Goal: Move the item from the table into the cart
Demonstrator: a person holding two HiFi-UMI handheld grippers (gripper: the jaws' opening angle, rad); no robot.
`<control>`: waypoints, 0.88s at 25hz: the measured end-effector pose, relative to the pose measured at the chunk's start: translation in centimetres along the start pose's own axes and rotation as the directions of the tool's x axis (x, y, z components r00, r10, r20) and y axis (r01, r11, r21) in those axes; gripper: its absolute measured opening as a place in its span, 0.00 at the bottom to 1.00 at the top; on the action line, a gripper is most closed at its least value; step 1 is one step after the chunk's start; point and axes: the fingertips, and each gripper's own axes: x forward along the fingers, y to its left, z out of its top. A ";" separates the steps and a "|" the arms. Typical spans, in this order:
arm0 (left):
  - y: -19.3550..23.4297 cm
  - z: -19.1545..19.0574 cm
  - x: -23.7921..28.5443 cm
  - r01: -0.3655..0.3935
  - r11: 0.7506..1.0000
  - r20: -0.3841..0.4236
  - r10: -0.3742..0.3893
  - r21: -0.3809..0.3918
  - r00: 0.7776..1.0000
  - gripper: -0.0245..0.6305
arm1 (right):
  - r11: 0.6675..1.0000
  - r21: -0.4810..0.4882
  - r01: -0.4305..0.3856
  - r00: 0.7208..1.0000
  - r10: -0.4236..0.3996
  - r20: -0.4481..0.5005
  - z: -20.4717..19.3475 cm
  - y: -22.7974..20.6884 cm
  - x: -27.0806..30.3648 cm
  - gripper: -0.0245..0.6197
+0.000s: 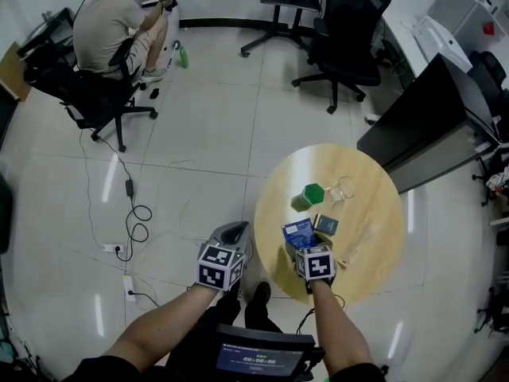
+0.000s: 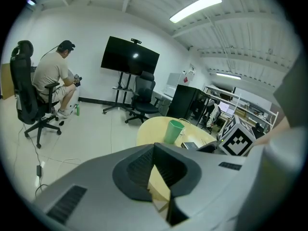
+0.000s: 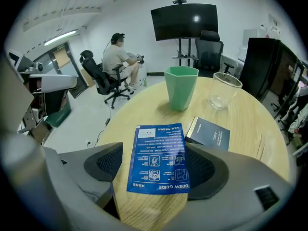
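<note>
- On the round, light-wood bench point(image 1: 382, 213), near the edge closest to the person holding the grippers, lies a flat blue packet with white print point(image 1: 299, 231).
- The right gripper point(image 3: 156, 172) points steeply down at it, jaws spread wide, one on either side of the packet. The packet lies flat on the wood between them. Its right edge runs close along the right pad, and I cannot tell whether the two touch.
- Just beside the packet's far right corner sits a small dark rectangular box point(image 3: 208, 133), flat on the bench.
- Farther back stand a mint-green faceted plastic cup point(image 3: 181, 86) and, to its right, a clear drinking glass point(image 3: 222, 91). Both are upright and apart from each other.
- The left gripper point(image 2: 156, 174) hangs off the bench's left side, over the pale tiled floor point(image 1: 199, 134). Its jaws are closed together with nothing between them.
- Across the room a person in a light shirt point(image 1: 107, 22) sits on a black swivel chair point(image 1: 95, 94), turned away from the bench.
- A black screen on a wheeled stand point(image 2: 130, 56) stands against the far wall, with an empty black office chair point(image 2: 143, 97) in front of it.
</note>
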 end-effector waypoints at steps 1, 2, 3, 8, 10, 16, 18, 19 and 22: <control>0.0 -0.2 0.3 0.002 1.000 -0.004 -0.002 -0.001 1.000 0.05 | 1.000 -0.004 0.009 1.000 -0.009 -0.005 0.0 -0.3 0.5 0.63; 0.1 -0.3 0.6 0.004 1.000 -0.007 -0.004 -0.001 1.000 0.05 | 1.000 -0.008 0.019 1.000 -0.019 -0.011 -0.1 -0.6 0.9 0.63; 0.2 -0.5 0.9 0.004 1.000 -0.010 -0.004 0.001 1.000 0.05 | 0.999 -0.012 0.030 0.999 -0.031 -0.020 -0.2 -0.8 1.4 0.63; 0.7 -1.7 2.0 0.012 1.000 -0.021 -0.012 -0.003 1.000 0.05 | 0.999 -0.003 0.051 0.997 -0.051 -0.066 -0.9 -1.7 3.4 0.63; 0.9 -2.2 2.3 0.015 1.000 -0.024 -0.016 -0.010 1.000 0.05 | 0.998 0.001 0.055 0.997 -0.055 -0.063 -1.1 -1.8 4.1 0.63; 0.9 -2.8 2.5 0.029 0.999 -0.028 -0.030 -0.013 0.999 0.05 | 0.998 -0.022 0.052 0.996 -0.053 -0.065 -0.8 -1.9 4.1 0.52; 0.8 -2.9 2.4 0.028 1.000 -0.030 -0.029 -0.013 0.999 0.05 | 0.998 -0.031 0.048 0.996 -0.050 -0.070 -0.9 -1.9 3.9 0.44; 0.7 -3.0 2.4 0.028 1.000 -0.031 -0.028 -0.014 0.999 0.05 | 0.998 -0.031 0.047 0.996 -0.049 -0.071 -0.9 -1.8 3.8 0.41; 0.8 -3.1 2.4 0.033 0.999 -0.030 -0.033 -0.013 0.999 0.05 | 0.999 -0.023 0.049 0.997 -0.051 -0.063 -1.0 -1.4 3.7 0.33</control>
